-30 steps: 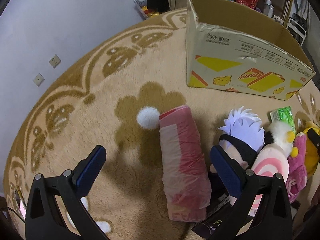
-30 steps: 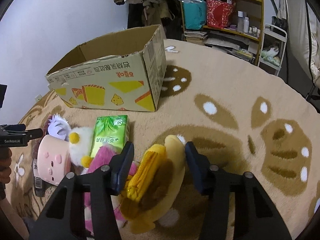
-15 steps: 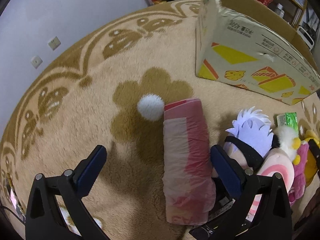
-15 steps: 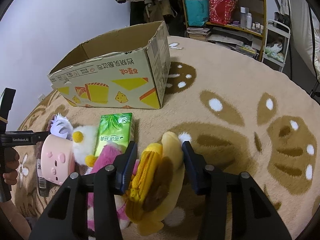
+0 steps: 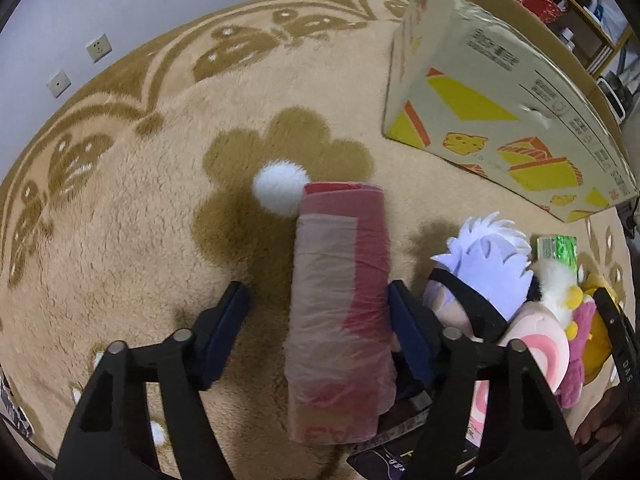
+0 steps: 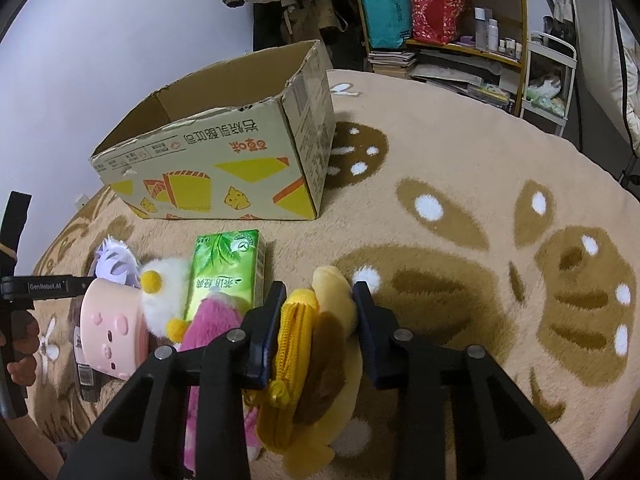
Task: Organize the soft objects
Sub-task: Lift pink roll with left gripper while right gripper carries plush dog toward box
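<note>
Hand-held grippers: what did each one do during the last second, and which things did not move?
The left hand-held gripper moved forward along the pink plastic-wrapped roll and narrowed; its right finger now touches the roll, the left one is apart. The right hand-held gripper closed on the yellow plush pouch. The cardboard box, green tissue pack and other plush toys stayed in place.

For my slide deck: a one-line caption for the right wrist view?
Right gripper closed on a yellow plush toy, cardboard box behind.
</note>
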### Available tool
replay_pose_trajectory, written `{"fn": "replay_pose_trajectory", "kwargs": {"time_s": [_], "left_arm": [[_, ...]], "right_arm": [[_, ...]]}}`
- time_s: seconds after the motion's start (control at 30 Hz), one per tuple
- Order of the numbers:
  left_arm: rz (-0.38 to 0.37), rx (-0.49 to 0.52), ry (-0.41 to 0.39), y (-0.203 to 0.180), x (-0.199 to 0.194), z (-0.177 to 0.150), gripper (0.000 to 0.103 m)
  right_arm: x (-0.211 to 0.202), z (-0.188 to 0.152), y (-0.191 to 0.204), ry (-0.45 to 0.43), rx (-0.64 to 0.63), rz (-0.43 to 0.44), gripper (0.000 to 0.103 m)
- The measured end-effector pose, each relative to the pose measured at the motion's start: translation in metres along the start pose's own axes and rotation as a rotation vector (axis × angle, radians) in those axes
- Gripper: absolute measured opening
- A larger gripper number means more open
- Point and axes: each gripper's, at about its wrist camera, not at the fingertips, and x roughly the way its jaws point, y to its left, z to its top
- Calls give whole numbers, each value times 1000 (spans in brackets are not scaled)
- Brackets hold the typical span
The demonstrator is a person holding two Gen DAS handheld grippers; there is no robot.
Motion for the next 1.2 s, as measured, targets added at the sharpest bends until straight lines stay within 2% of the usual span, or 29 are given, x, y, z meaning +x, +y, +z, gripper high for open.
{"fn": "replay_pose_trajectory", "kwargs": {"time_s": [0.07,0.17,0.2,0.63,0.87,1.03,1.2], "left_arm": [[-7,1,-2,-1,-1,-1,59],[25,27,-10,-3,-2,-3,45],[32,34,-13,-4,-2,-3,43],[11,6,-84,-3,-23,-5,39],[50,-9,-152,1,-38,-5,38],[104,7,-243,1,-59,-7,37],[76,27,-333,-3,-78,-8,37]], "right_arm": [[0,0,-1,-2,2,-1,35],[-1,1,0,-5,-4,-3,35],[-2,1,0,-6,-6,-3,35],[-4,0,-1,-20,-8,-20,34],[-15,6,0,-63,-6,-31,34],[-23,11,1,-96,-9,-31,34],[-30,14,6,-116,-23,-40,33]]}}
